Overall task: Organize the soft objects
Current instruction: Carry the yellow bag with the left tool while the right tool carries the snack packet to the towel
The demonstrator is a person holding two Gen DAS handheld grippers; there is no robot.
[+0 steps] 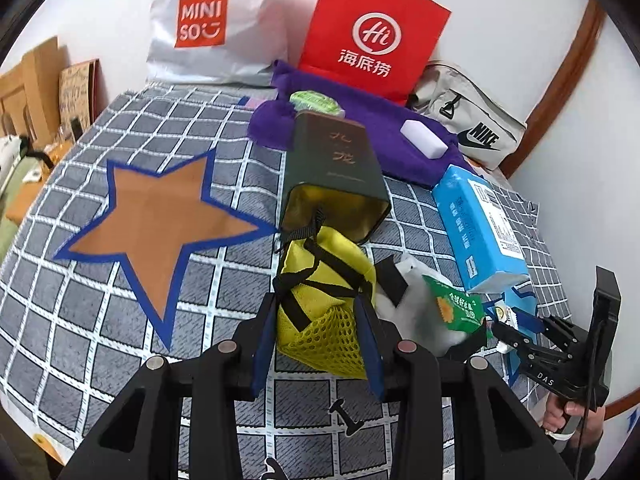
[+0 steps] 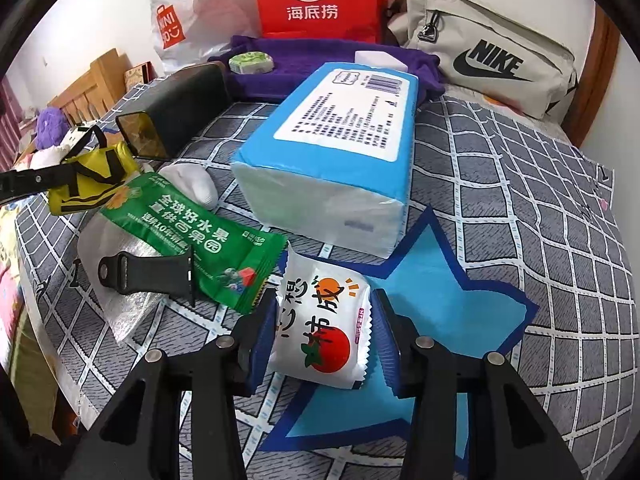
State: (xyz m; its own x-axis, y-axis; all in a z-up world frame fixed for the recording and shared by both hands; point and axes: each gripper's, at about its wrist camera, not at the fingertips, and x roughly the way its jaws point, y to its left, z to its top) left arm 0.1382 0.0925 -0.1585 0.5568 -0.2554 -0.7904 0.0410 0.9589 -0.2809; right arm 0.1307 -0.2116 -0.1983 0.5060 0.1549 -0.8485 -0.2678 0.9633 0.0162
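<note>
a: what does the left gripper (image 1: 316, 332) have?
b: a yellow fabric pouch with black straps and a mesh end (image 1: 320, 300), low in the middle of the left wrist view. the blue pads sit against both its sides, so the gripper is closed on it. just above it lies a dark green tin (image 1: 336, 168) on its side, its gold mouth facing the pouch.

a: and the right gripper (image 2: 322, 344)?
b: narrowed around a white snack packet printed with an orange and a tomato (image 2: 320, 328), bottom centre of the right wrist view. the left pad touches the packet; on the right i cannot tell whether the pad meets the crimped edge.

a: what's under that?
b: a light blue star with a dark blue border (image 2: 432, 300) on the grey checked bedsheet (image 2: 520, 200).

a: nearby?
b: left of the packet, a green sachet (image 2: 200, 240) lies over white bubble wrap (image 2: 120, 304), with a black watch strap (image 2: 148, 276) on top. above, a blue tissue pack (image 2: 332, 136). in the left wrist view a brown star edged in blue (image 1: 160, 220) fills the left middle.
</note>
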